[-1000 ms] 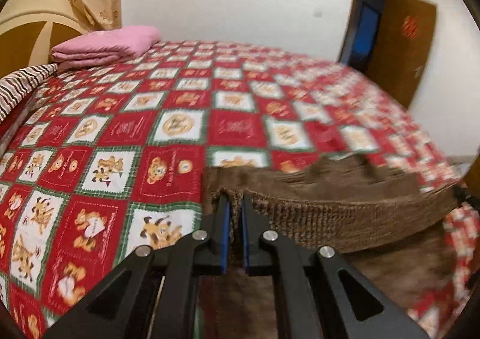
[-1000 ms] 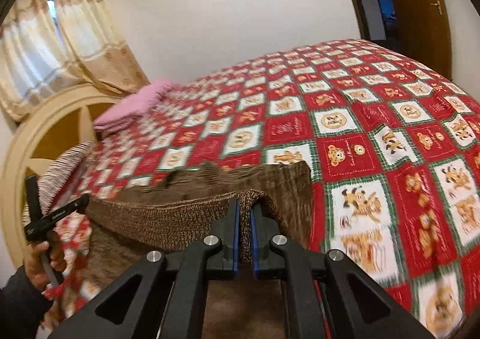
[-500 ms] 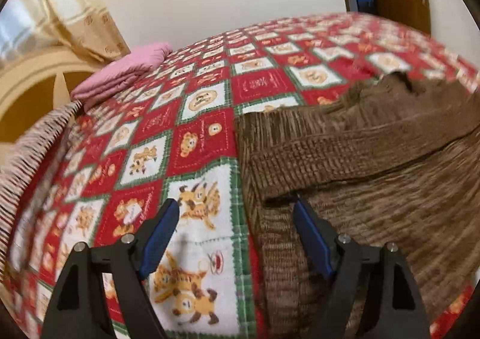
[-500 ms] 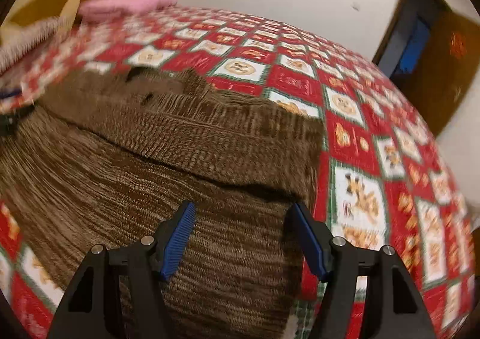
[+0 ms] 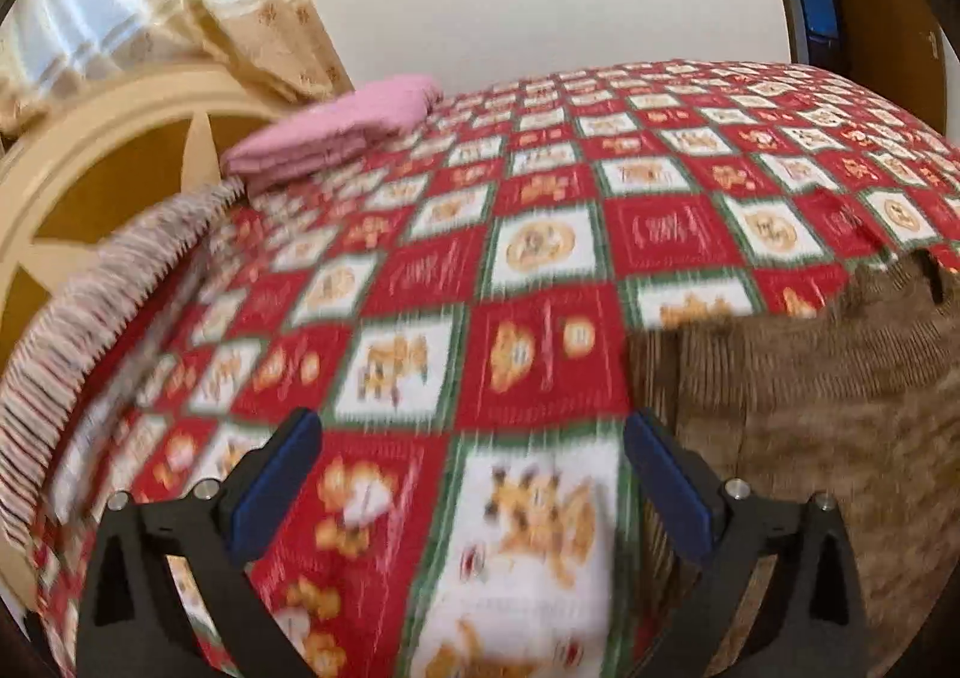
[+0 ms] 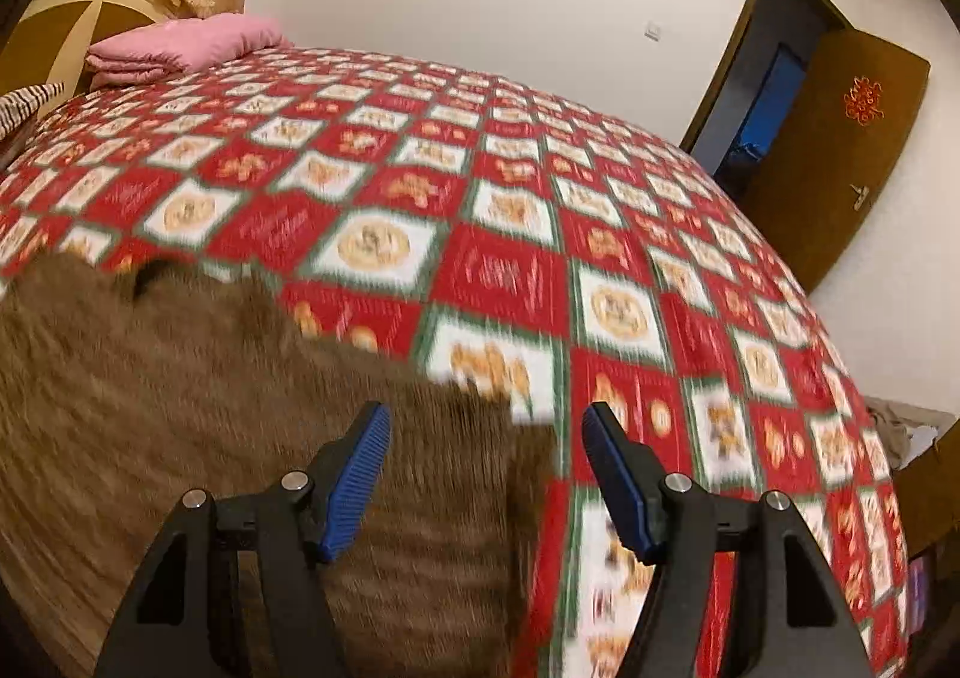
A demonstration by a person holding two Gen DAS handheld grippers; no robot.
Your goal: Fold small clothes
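A brown knitted garment [image 5: 828,408] lies flat on the red patterned bedspread [image 5: 540,234], its ribbed hem folded over its body. In the left wrist view it fills the right side. My left gripper [image 5: 471,447] hangs over bare bedspread just left of the garment's edge, its jaws still opening wide with nothing between them. In the right wrist view the garment [image 6: 180,408] covers the lower left. My right gripper [image 6: 486,438] stands open over the garment's right corner, its pads not pressing the cloth.
A folded pink blanket [image 5: 336,132] lies at the far end of the bed by the cream headboard [image 5: 72,168]. A striped cloth [image 5: 96,306] drapes the bed's left edge. An open brown door [image 6: 840,150] stands at the right.
Both grippers let go of the garment's ribbed hem and opened; the hem now lies folded on the garment. The left gripper shifted left off the cloth; the right one shifted towards its right corner.
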